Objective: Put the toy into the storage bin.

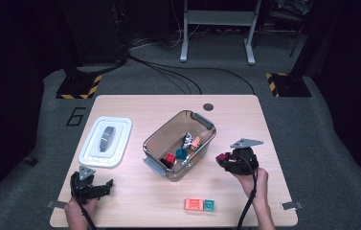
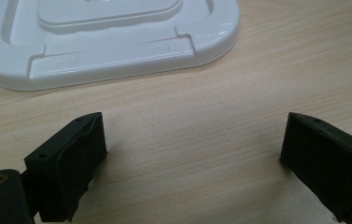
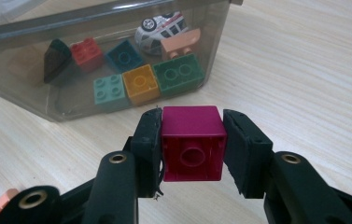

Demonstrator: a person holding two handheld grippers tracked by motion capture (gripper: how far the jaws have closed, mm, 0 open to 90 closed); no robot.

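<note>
Clamping magenta brick (image 3: 193, 144) in right gripper (image 3: 193, 154) beside clear bin (image 1: 202, 120); resting left gripper (image 2: 192, 154), released, on desk (image 2: 257, 70).

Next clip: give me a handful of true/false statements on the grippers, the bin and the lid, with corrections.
1. The right gripper clamps a magenta brick. True.
2. The left gripper holds the white lid. False: its jaws stand open over bare table, the lid beyond them.
3. The clear bin has its lid on. False: the lid lies on the table beside it.
4. A toy car lies in the bin. True.
5. Two bricks sit on the table outside the bin. True.
</note>
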